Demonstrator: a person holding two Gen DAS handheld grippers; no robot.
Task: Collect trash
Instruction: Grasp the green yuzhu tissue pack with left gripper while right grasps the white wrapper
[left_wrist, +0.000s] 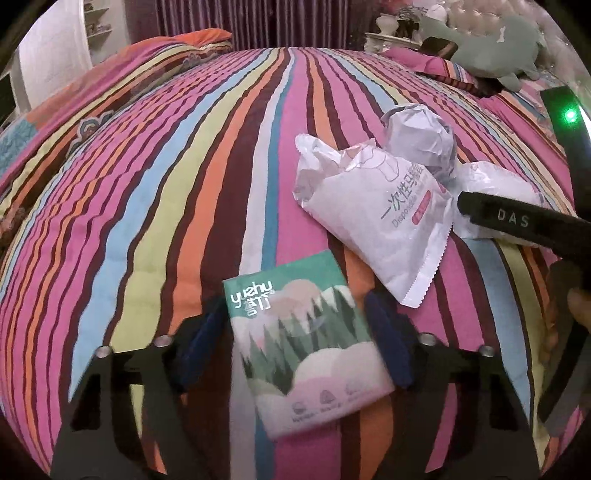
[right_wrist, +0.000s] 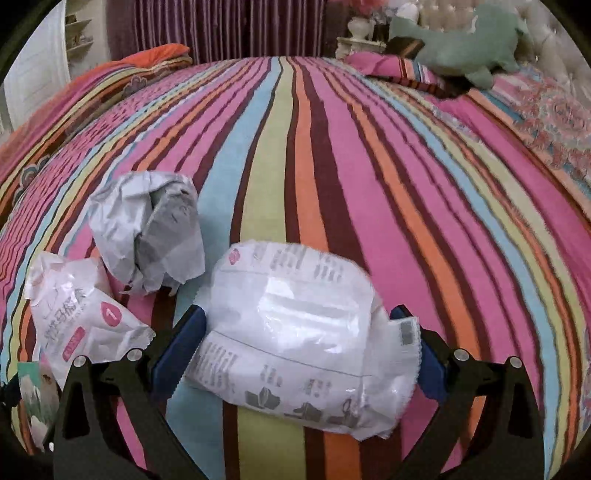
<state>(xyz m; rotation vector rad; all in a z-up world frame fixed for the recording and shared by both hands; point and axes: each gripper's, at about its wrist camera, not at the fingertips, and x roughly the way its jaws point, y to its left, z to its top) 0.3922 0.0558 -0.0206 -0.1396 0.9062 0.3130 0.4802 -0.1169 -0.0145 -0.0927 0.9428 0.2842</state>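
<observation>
A green tissue packet printed with trees lies on the striped bedspread. My left gripper has its blue pads against the packet's two long sides. Beyond it lie a white printed pouch and a crumpled grey paper ball. In the right wrist view a puffy white plastic wrapper rests on the bed between the blue pads of my right gripper, which straddle it without squashing it. The ball, the pouch and a corner of the packet sit to its left.
A black finger of the right gripper reaches in from the right above the wrapper. A green plush toy and pillows lie by the tufted headboard at the far right. An orange pillow and purple curtains are at the back.
</observation>
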